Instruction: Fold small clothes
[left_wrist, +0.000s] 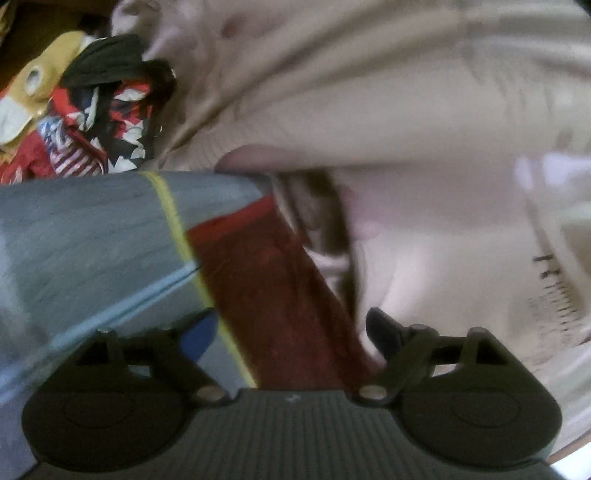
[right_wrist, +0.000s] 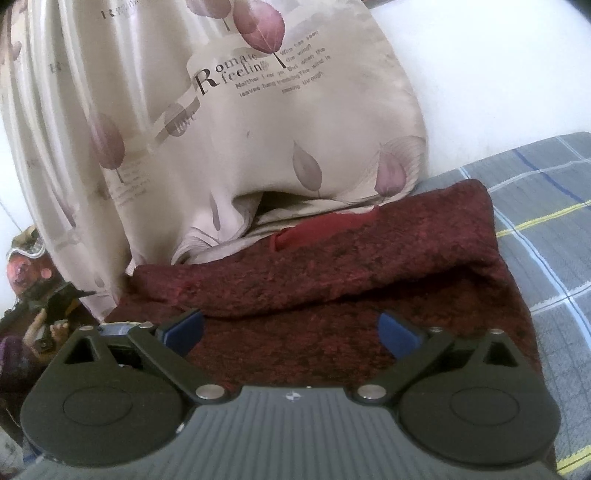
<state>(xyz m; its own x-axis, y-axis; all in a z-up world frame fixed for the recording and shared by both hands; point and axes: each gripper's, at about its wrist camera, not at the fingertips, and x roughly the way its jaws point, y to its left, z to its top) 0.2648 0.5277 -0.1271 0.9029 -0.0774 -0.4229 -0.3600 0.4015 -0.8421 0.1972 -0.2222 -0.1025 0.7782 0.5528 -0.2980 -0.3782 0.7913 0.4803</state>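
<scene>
A dark red fuzzy garment (right_wrist: 332, 280) lies on the grey plaid sheet (right_wrist: 554, 229), its far edge folded over toward me, with a smoother red lining patch (right_wrist: 325, 229) showing. My right gripper (right_wrist: 291, 332) is open just above its near part, holding nothing. In the blurred left wrist view the same red garment (left_wrist: 273, 288) runs between the open fingers of my left gripper (left_wrist: 291, 332), which holds nothing; its blue left pad (left_wrist: 199, 332) hangs over the sheet (left_wrist: 92, 240).
A beige pillow with purple leaf prints and lettering (right_wrist: 240, 122) leans over the garment's far edge and fills the left wrist view's top (left_wrist: 369, 92). A heap of red, yellow and black clothes (left_wrist: 85, 118) lies at the far left. Clutter (right_wrist: 33, 280) sits left.
</scene>
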